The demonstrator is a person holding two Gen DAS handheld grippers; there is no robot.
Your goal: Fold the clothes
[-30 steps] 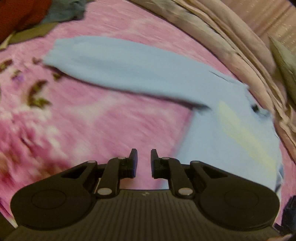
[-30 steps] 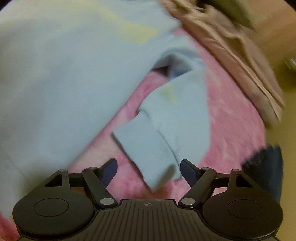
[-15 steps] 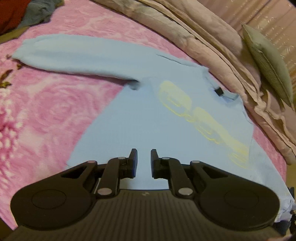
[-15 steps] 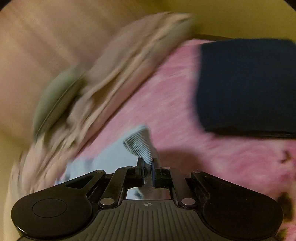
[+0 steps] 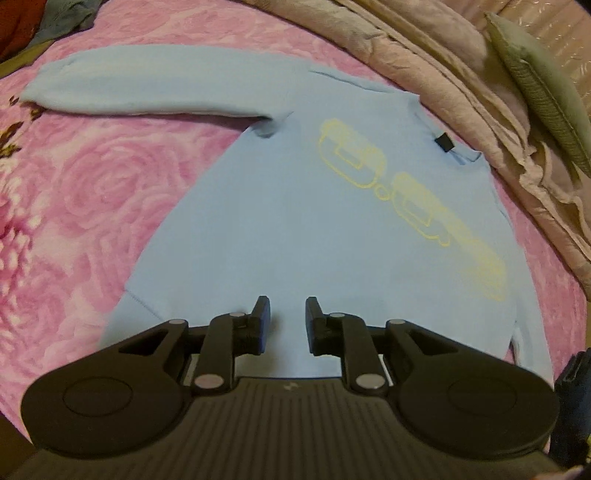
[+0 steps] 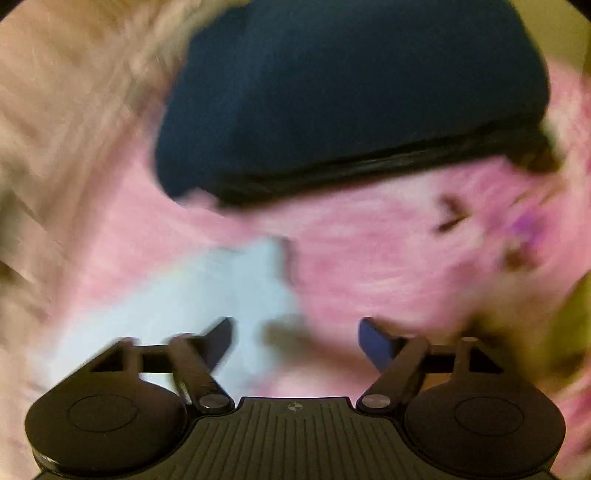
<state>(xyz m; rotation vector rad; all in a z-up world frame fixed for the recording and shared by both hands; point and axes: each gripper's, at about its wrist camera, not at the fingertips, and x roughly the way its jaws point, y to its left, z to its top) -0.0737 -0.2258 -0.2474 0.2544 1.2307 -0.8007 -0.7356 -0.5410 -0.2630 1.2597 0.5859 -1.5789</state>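
Note:
A light blue sweatshirt [image 5: 295, 221] with a yellow print [image 5: 406, 199] lies flat, front up, on the pink floral blanket [image 5: 74, 184]. One sleeve [image 5: 147, 85] stretches out to the left. My left gripper [image 5: 287, 306] hovers over the lower body of the sweatshirt; its jaws are opening, a narrow gap apart, with nothing between them. In the blurred right wrist view my right gripper [image 6: 295, 328] is opening wide above the other sleeve's end [image 6: 221, 288], which lies on the blanket near the left finger, free of the pads.
A folded dark blue garment [image 6: 351, 92] lies just beyond the right gripper. A beige comforter [image 5: 443, 55] and a green pillow [image 5: 543, 85] border the far edge. Red and teal clothes [image 5: 55, 14] are piled at the far left corner.
The left gripper slid from the blanket to over the sweatshirt's body and parted its jaws slightly. The right gripper shut on the sleeve cuff, swung it outward while rolling, then let it go.

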